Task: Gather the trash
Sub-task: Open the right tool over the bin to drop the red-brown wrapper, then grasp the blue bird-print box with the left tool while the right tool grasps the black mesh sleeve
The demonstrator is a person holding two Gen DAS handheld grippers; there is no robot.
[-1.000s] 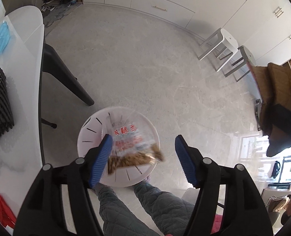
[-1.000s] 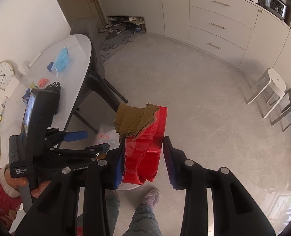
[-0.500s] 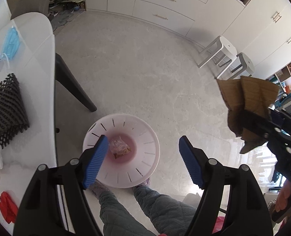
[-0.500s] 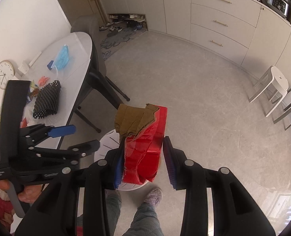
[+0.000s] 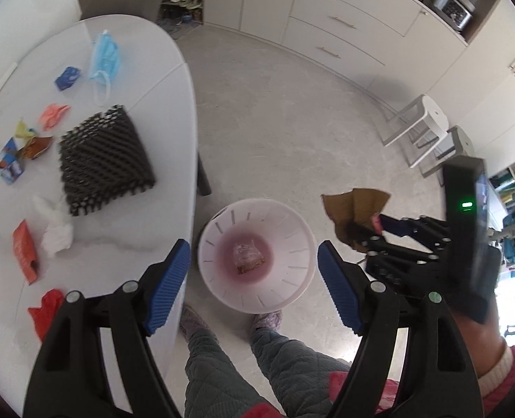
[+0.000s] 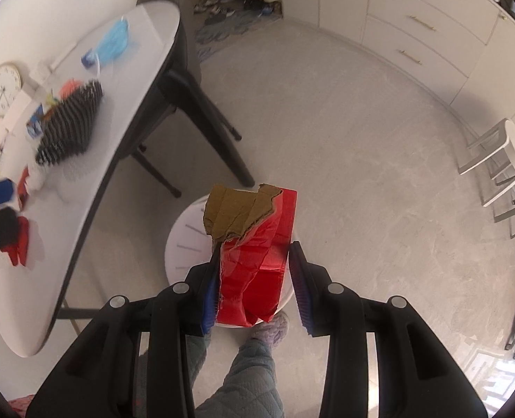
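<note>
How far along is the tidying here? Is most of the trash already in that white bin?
Barely started. One snack bag lies in the white bin. The right gripper holds a torn red box above it. The left gripper is empty, jaws just opened. The black mesh, blue mask and wrappers remain on the table.

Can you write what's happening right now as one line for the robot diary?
left gripper: open, empty, jaws just widened | right gripper: holds red box above bin | snack bag: in bin

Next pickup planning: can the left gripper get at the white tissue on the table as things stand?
Probably yes. The left gripper is open and empty, its jaws having just opened, and the white tissue lies uncovered on the table with nothing above it.
</note>
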